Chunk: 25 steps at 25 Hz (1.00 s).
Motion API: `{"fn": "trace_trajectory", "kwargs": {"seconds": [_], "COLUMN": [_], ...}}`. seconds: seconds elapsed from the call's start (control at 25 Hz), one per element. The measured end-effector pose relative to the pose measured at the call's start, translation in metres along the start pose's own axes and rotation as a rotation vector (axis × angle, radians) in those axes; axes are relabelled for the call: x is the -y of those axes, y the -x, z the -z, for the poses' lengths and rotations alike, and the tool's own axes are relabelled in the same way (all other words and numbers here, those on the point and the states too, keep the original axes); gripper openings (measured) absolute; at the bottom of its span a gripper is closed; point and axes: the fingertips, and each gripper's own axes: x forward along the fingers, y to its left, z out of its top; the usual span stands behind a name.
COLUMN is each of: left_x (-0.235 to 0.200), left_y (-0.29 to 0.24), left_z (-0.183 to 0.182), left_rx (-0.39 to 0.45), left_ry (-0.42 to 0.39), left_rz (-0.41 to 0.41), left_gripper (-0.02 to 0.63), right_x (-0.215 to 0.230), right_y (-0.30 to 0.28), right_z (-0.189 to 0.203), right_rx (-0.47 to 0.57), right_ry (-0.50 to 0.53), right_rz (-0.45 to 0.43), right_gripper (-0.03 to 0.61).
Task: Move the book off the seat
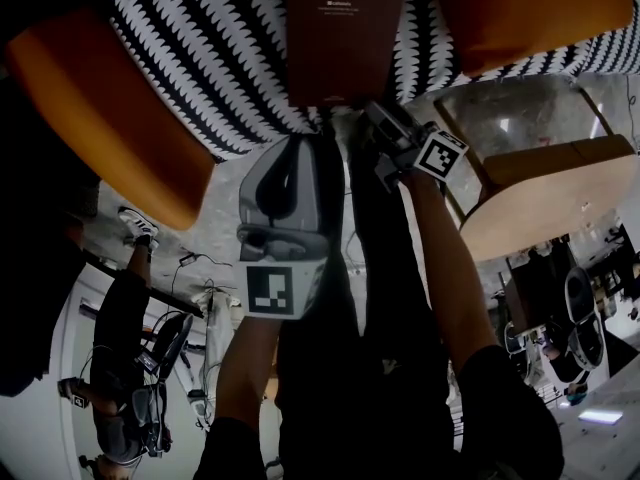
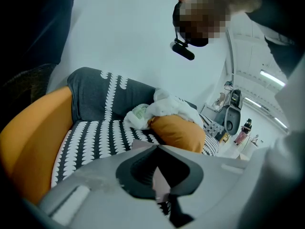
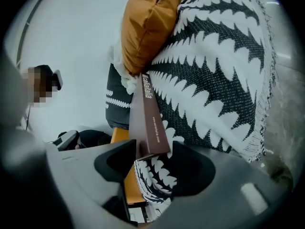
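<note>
Nearest to me is the left gripper [image 1: 305, 148], low in the head view with its marker cube [image 1: 270, 290] facing up. It sits at the front edge of the sofa seat [image 1: 220, 58]. That seat is the biggest thing I see, covered in a black-and-white patterned throw that fills the top of the view.

An orange cushion [image 1: 100, 118] lies at the seat's left end and a second orange cushion [image 1: 520, 13] at its right. A wooden side table [image 1: 540, 203] stands just beside the sofa on the right. In the left gripper view a heap of white cloth [image 2: 167, 106] rests on top of one cushion, against the grey backrest [image 2: 95, 97].

The book [image 1: 343, 33], brown-covered, is on the seat between the two cushions, its near edge toward me.

My right gripper [image 1: 365, 113] is at that near edge. In its own view the book's lower end stands between the jaws, which are pinched onto it, one on each cover.

My left gripper's jaws stand apart with nothing clamped. A pale strip that looks like the book shows through the gap, and I cannot tell whether it touches them.
</note>
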Motion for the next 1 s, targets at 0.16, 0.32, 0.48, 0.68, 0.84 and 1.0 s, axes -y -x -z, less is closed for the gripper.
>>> {"fn": "trace_trajectory", "kwargs": {"seconds": [0.16, 0.32, 0.48, 0.68, 0.84, 1.0], "left_x": [0.000, -0.001, 0.001, 0.004, 0.002, 0.000], "left_y": [0.001, 0.003, 0.007, 0.011, 0.014, 0.014], "left_z": [-0.003, 0.002, 0.006, -0.003, -0.002, 0.007], "left_rx": [0.003, -0.003, 0.011, 0.029, 0.026, 0.024], "left_ry": [0.008, 0.006, 0.022, 0.011, 0.012, 0.003], "left_rz": [0.002, 0.008, 0.007, 0.011, 0.006, -0.002], "left_gripper": [0.006, 0.006, 0.006, 0.006, 0.006, 0.006], "right_x": [-0.006, 0.000, -0.004, -0.020, -0.021, -0.022], "right_y": [-0.002, -0.001, 0.000, 0.000, 0.005, 0.009], "right_z": [-0.004, 0.002, 0.002, -0.007, -0.007, -0.009], "right_rx": [-0.018, -0.055, -0.064, -0.049, -0.045, -0.033], "right_ry": [0.015, 0.041, 0.076, 0.129, 0.165, 0.213], "right_rz": [-0.026, 0.015, 0.007, 0.017, 0.072, 0.102], "right_gripper": [0.236, 0.212, 0.202, 0.192, 0.186, 0.178]}}
